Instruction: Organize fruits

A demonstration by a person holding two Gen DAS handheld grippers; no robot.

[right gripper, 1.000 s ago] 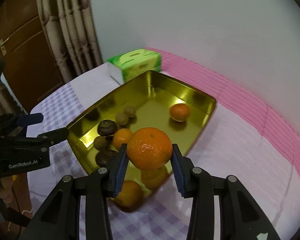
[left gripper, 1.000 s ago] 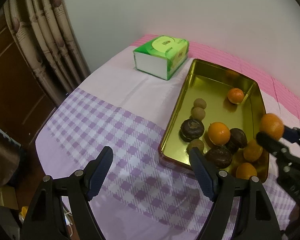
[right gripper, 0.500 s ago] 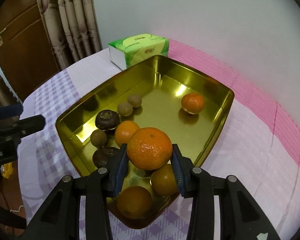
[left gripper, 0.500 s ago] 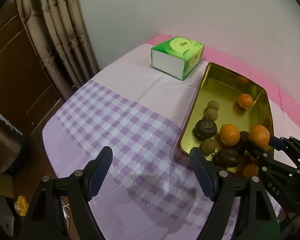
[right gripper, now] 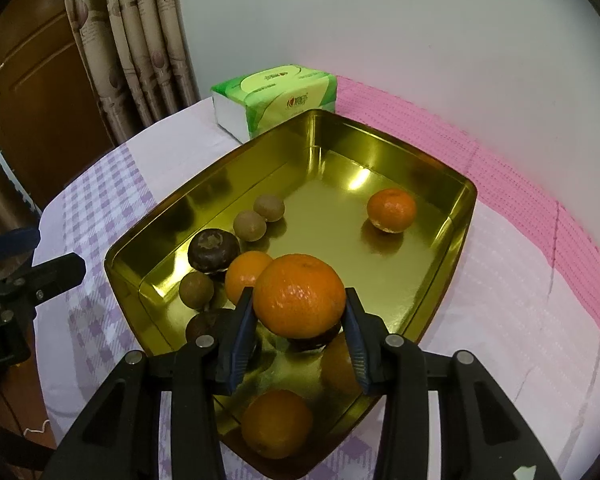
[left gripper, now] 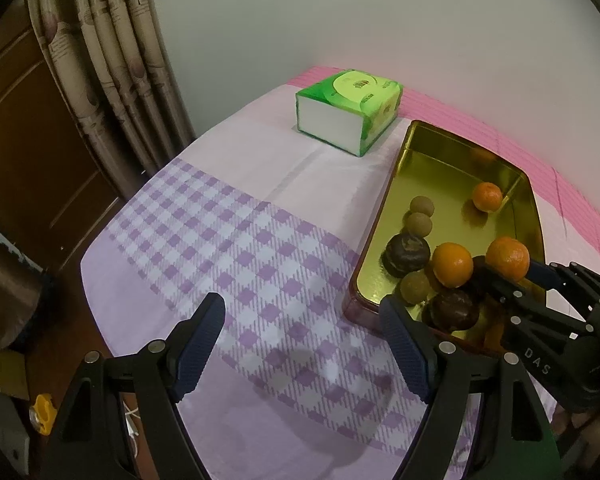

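A gold metal tray (right gripper: 440,178) (left gripper: 416,140) holds several oranges, small brown-green round fruits (right gripper: 250,225) and dark round fruits (right gripper: 213,250). My right gripper (right gripper: 299,320) is shut on an orange (right gripper: 299,295) and holds it above the tray's near end; it also shows in the left wrist view (left gripper: 507,259). One orange (right gripper: 391,210) lies apart near the tray's far right. My left gripper (left gripper: 300,344) is open and empty over the checked cloth, left of the tray.
A green tissue pack (left gripper: 348,114) (right gripper: 276,98) lies behind the tray near the wall. The table has a purple checked and pink cloth (left gripper: 240,248). Curtains (left gripper: 108,80) and a wooden door (right gripper: 40,92) stand to the left, beyond the table edge.
My right gripper has carried the orange forward and lower over the tray's near end. My left gripper has pulled back to the left, away from the tray.
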